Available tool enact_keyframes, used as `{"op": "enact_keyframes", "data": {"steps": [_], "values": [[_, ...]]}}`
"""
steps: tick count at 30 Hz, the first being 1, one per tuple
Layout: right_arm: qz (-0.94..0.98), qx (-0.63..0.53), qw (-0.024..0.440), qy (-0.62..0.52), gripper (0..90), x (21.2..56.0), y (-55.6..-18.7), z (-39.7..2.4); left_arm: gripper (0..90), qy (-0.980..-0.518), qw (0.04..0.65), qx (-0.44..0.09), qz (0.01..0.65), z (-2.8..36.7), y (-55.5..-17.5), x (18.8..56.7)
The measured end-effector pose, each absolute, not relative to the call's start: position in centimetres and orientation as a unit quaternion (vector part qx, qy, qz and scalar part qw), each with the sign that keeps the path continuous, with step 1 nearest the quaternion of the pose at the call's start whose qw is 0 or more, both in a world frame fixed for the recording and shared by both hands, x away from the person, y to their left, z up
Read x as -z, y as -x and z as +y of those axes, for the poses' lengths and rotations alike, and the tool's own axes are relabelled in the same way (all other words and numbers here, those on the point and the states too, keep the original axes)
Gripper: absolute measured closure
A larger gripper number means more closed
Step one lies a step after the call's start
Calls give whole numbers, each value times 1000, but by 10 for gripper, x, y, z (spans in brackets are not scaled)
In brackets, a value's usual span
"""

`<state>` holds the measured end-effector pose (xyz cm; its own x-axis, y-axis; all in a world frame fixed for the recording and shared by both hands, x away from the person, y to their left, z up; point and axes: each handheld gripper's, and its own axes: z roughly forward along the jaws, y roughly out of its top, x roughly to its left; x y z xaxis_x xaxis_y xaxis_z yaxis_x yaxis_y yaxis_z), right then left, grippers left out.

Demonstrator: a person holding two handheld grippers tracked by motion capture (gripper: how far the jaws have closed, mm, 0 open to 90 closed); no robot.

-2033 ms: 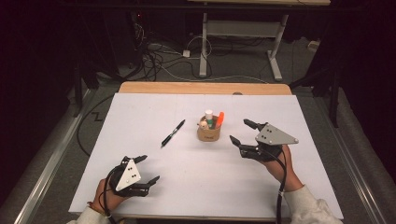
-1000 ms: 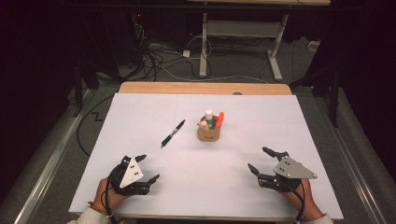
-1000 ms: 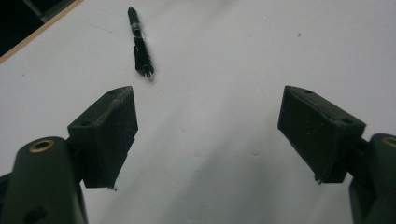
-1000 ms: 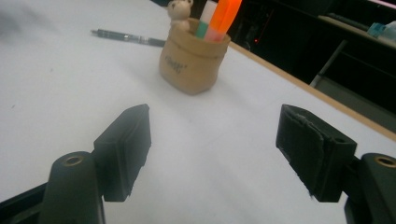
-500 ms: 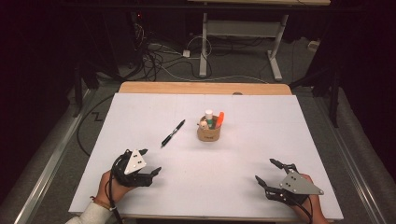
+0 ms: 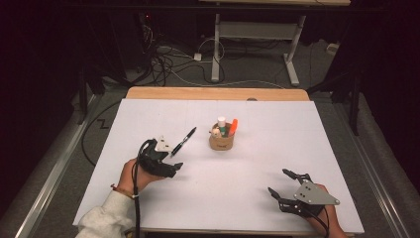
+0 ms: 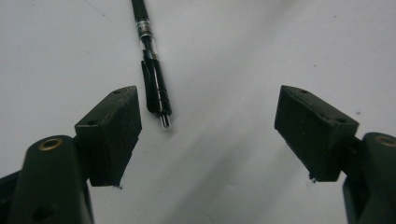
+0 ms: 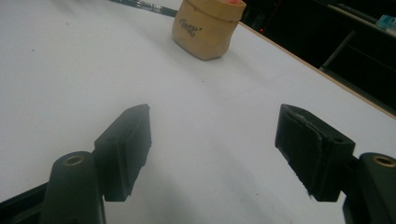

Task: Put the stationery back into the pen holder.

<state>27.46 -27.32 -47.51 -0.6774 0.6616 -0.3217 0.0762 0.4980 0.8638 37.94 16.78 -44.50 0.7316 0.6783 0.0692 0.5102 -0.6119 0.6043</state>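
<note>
Two tongs are showing in the high view, one in each of my hands. My left gripper (image 6: 168,157) is hovering over the white table (image 6: 148,114), left of the middle. The black pen (image 6: 183,141) is lying flat on the table, slanting up and to the right. Its near end is sitting just beside the tips of my left gripper. The jaws are standing apart and nothing is squeezed in them. A small tan cup (image 6: 221,142) with markers in it is standing near the pen, to its right. My right gripper (image 6: 284,186) is resting low near the bottom right edge of the table, well apart from the pen and the cup. Its jaws are spread wide too.

Looking now through the left gripper view, I am seeing the pen (image 7: 152,74) running down from the top edge toward the left jaw. Its silver tip is ending just beside the inner corner of that jaw, not touching it. The pen is lying closer to the left jaw than to the right one. The jaws have just been closing a little, with only the pen's tip reaching between them.

Looking through the right gripper view, the jaws are gaping with only bare table (image 8: 60,70) between them. The cup (image 8: 207,29) is standing farther off, near the top.
</note>
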Motion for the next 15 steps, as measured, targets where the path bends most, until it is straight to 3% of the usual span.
{"op": "enact_keyframes", "data": {"steps": [15], "values": [[805, -441, 318, -237, 283, 478, -279, -274, 250, -896, 219, -103, 373, 139, -451, 442]]}}
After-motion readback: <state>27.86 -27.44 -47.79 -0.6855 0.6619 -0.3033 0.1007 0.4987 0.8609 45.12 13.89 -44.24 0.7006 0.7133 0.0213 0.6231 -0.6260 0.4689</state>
